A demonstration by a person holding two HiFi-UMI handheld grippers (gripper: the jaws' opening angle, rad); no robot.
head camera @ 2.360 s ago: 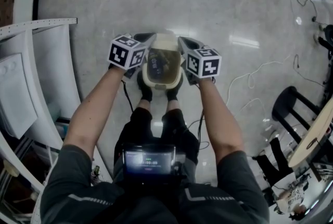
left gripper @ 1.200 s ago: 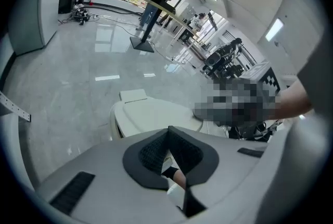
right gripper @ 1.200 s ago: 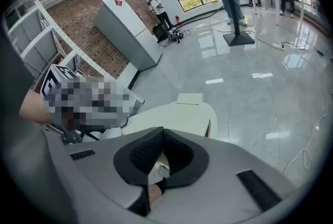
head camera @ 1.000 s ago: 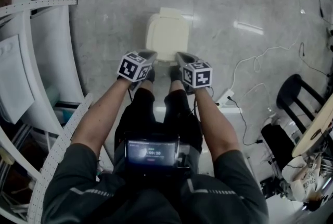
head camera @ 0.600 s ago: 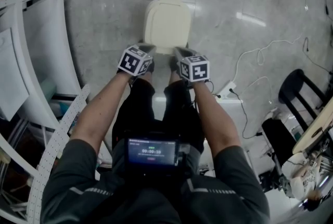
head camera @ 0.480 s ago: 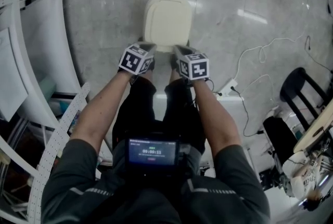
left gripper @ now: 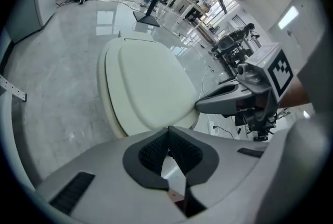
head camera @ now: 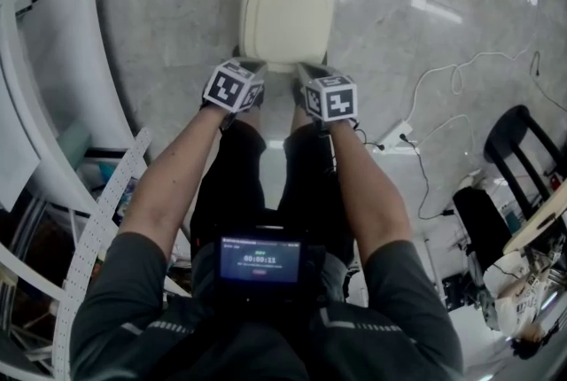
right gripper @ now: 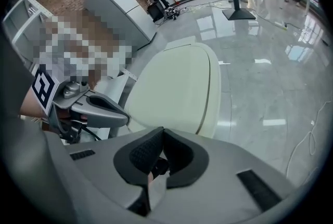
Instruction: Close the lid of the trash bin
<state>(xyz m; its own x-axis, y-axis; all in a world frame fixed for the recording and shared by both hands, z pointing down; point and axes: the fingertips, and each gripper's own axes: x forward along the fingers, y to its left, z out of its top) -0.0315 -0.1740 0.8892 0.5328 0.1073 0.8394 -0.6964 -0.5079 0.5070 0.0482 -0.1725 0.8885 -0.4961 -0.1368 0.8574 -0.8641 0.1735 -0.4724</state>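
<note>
The cream trash bin (head camera: 285, 16) stands on the grey marble floor in front of the person's feet, and its lid (left gripper: 145, 87) lies flat down on it. The lid (right gripper: 179, 90) fills the middle of both gripper views. My left gripper (head camera: 252, 66) hovers at the bin's near left corner, apart from it, jaws shut with nothing between them. On the other side, my right gripper (head camera: 306, 69) hangs at the near right corner, also shut and empty. Each gripper sees the other: the right gripper (left gripper: 229, 100) and the left gripper (right gripper: 104, 108).
A white curved rack (head camera: 53, 104) runs along the left. Pale cables (head camera: 434, 96) and a power strip (head camera: 394, 138) lie on the floor to the right. A black chair (head camera: 518, 140) stands further right. A screen (head camera: 260, 260) hangs on the person's chest.
The bin stood open 2.4 s ago with a gripper at each side. Its lid is now down, and both grippers have drawn back to its near edge.
</note>
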